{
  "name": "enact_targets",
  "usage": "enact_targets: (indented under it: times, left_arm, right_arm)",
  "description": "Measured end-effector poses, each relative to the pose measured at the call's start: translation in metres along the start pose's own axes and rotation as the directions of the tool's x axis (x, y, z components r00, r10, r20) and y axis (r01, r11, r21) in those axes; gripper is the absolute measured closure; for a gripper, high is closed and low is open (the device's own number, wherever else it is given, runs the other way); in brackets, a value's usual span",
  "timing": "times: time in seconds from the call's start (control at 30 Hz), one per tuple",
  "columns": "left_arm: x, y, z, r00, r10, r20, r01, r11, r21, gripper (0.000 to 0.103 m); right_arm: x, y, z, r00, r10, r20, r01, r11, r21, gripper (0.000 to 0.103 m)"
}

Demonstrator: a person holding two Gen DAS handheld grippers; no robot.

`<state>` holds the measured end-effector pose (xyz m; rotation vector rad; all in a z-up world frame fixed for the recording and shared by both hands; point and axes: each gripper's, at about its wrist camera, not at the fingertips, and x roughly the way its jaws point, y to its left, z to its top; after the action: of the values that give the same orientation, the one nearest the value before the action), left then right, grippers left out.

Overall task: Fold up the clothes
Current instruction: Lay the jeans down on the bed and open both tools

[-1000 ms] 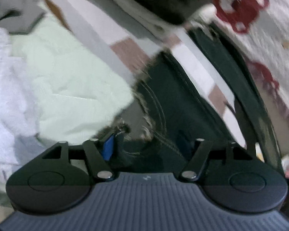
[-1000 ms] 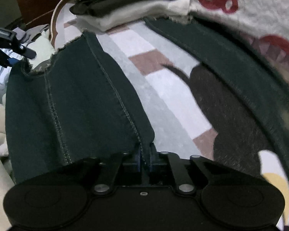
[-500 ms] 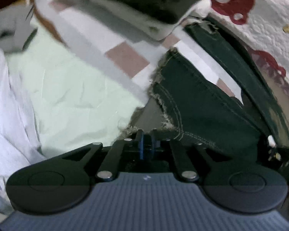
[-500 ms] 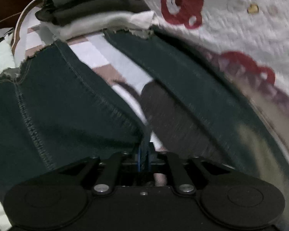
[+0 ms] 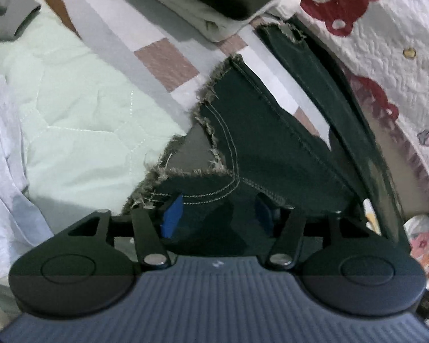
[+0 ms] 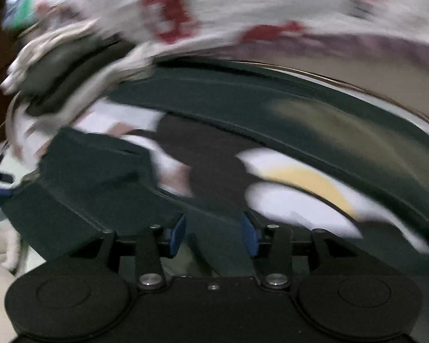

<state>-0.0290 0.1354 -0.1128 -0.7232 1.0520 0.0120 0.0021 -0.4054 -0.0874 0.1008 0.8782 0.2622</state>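
Dark green denim trousers (image 5: 271, 143) with frayed hems lie spread on a checked sheet (image 5: 163, 60), near a stack of folded clothes (image 5: 214, 5) at the far side and a bear-print quilt (image 5: 386, 43) on the right. The left gripper (image 5: 217, 214) has its fingers apart, denim lying loose between them. The right gripper (image 6: 214, 234) also has its fingers apart over a fold of the same cloth; its view is blurred with motion. Half a second ago both pairs of fingers were pinched shut on the fabric; now both have let go, and the leg has settled flatter. To fold well from here, I judge the edges should line up and creases be smoothed before any new pinch.
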Motion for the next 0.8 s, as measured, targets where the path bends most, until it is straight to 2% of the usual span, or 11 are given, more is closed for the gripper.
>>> enact_targets:
  times: [0.07, 0.13, 0.2, 0.3, 0.4, 0.47, 0.57, 0.63, 0.7, 0.73, 0.8]
  left_arm:
    - [-0.002, -0.001, 0.002, 0.995, -0.095, -0.021, 0.096, 0.995, 0.004, 0.046]
    - [-0.006, -0.006, 0.001, 0.981, -0.191, -0.036, 0.192, 0.981, 0.012, 0.046]
    - [-0.003, -0.013, -0.002, 0.978, -0.199, -0.061, 0.201, 0.979, 0.022, 0.045]
    - [0.003, -0.023, -0.006, 0.976, -0.194, -0.100, 0.198, 0.979, 0.038, 0.043]
    - [0.008, -0.016, -0.014, 0.969, -0.212, -0.125, 0.195, 0.971, -0.134, 0.043]
    - [0.009, -0.015, -0.024, 0.966, -0.228, -0.123, 0.190, 0.946, -0.264, 0.042]
    - [0.013, -0.028, -0.035, 0.983, -0.154, -0.104, 0.129, 0.969, -0.208, 0.041]
    - [0.013, -0.030, -0.039, 0.993, -0.098, -0.072, 0.082, 0.976, -0.200, 0.041]
    - [0.005, -0.018, -0.037, 0.999, -0.042, -0.009, 0.039, 0.964, -0.264, 0.041]
    - [-0.002, -0.013, -0.036, 0.999, -0.001, 0.033, 0.011, 0.958, -0.287, 0.041]
    - [-0.013, -0.002, -0.036, 0.996, 0.043, 0.082, -0.013, 0.941, -0.338, 0.033]
  right_arm:
    - [-0.029, -0.046, -0.016, 0.999, 0.028, 0.027, -0.033, 0.975, 0.221, 0.054]
    - [-0.059, -0.087, -0.040, 0.994, 0.052, 0.099, -0.091, 0.891, 0.445, 0.054]
    - [-0.083, -0.117, -0.061, 0.987, 0.048, 0.155, -0.132, 0.794, 0.593, 0.054]
    - [-0.098, -0.126, -0.077, 0.991, 0.004, 0.135, -0.089, 0.774, 0.627, 0.054]
    - [-0.113, -0.136, -0.094, 0.993, -0.039, 0.113, -0.046, 0.750, 0.659, 0.040]
    - [-0.123, -0.142, -0.106, 0.993, -0.067, 0.098, -0.017, 0.733, 0.680, 0.039]
    - [-0.138, -0.151, -0.122, 0.991, -0.109, 0.073, 0.025, 0.705, 0.709, 0.039]
    - [-0.128, -0.149, -0.128, 0.994, -0.019, 0.112, -0.072, 0.656, 0.751, 0.039]
    - [-0.110, -0.143, -0.130, 0.979, 0.108, 0.173, -0.204, 0.583, 0.787, 0.040]
    - [-0.100, -0.136, -0.127, 0.971, 0.160, 0.177, -0.237, 0.574, 0.784, 0.040]
    - [-0.086, -0.122, -0.115, 0.976, 0.190, 0.110, -0.209, 0.650, 0.731, 0.039]
